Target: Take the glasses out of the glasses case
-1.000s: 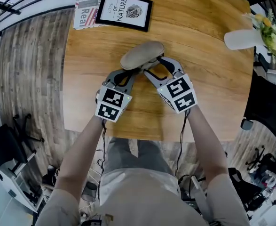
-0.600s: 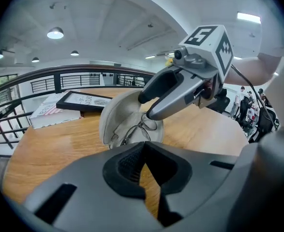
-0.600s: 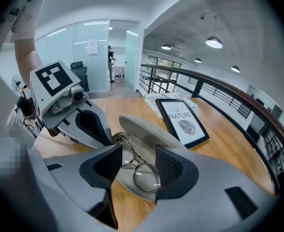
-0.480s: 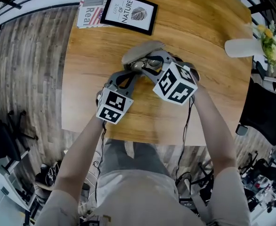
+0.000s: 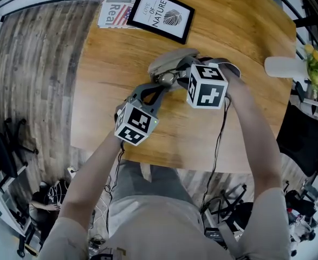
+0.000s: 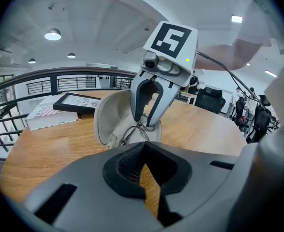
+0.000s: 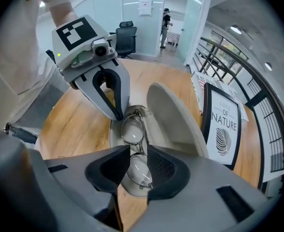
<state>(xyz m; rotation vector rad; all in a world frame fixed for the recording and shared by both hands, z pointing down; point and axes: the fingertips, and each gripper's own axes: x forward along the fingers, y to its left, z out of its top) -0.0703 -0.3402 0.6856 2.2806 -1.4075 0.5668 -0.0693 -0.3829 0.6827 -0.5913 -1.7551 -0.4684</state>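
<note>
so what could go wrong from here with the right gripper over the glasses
The fingers of the right gripper are closing around the thin wire-framed glasses near the lenses: they could smudge a lens or bend the frame. The open beige glasses case seems held only at its rim by the left gripper, so it may lift or slide with the glasses. Its raised lid stands close and could snag them.

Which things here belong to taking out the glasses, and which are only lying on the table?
Belonging to the job: glasses, glasses case, left gripper, right gripper (jaws closing around the glasses).
Lying about: framed picture, magazine, vase of flowers.
</note>
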